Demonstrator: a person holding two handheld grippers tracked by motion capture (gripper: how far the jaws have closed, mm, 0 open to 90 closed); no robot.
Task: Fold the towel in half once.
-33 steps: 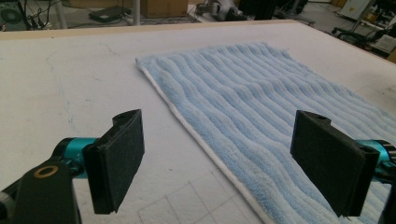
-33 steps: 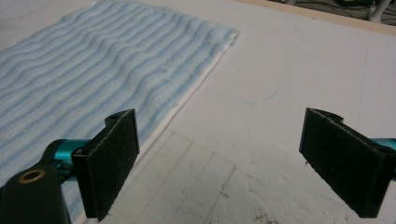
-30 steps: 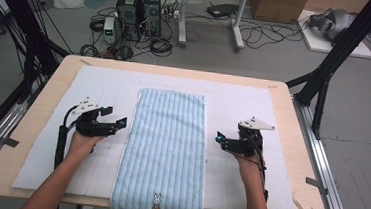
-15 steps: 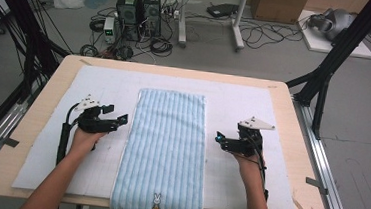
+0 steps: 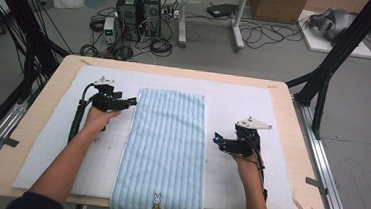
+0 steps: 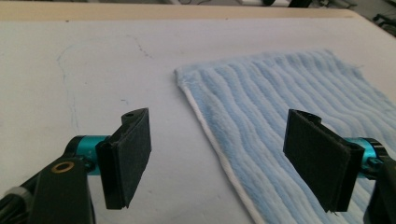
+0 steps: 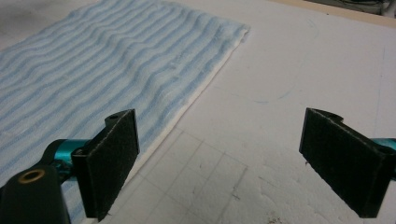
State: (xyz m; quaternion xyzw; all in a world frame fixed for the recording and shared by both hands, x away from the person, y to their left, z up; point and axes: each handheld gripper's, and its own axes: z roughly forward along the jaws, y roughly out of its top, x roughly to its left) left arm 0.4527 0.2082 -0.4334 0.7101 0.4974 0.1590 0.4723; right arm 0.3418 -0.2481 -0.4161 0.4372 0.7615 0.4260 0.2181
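Lining up for a fold, by the look of it. The towel [image 5: 163, 155] lies flat down the middle of the white mat [image 5: 254, 102], long way running 12 to 6 o'clock in the high view, with the little bunny patch at the 6 o'clock end hanging just over the table [image 5: 296, 143] edge.

The left gripper [image 5: 132, 102] sits at about 9 o'clock of the towel's far corner, right beside the left hem. Its jaws have just been closing a bit but they're wide apart, and from the left gripper view the white-edged hem [image 6: 210, 135] runs between them with neither pad pressing on it. So nothing gripped yet.

The right gripper [image 5: 217, 138] is parked at 3 o'clock of the towel, near the right hem but apart from it, jaws spread, nothing between the pads except bare mat.

My read: this is the approach step, no grab yet. Next move probably needs the left one to drop onto that far-left corner and pinch it, and the right one to slide up toward 12 o'clock to catch the matching corner.
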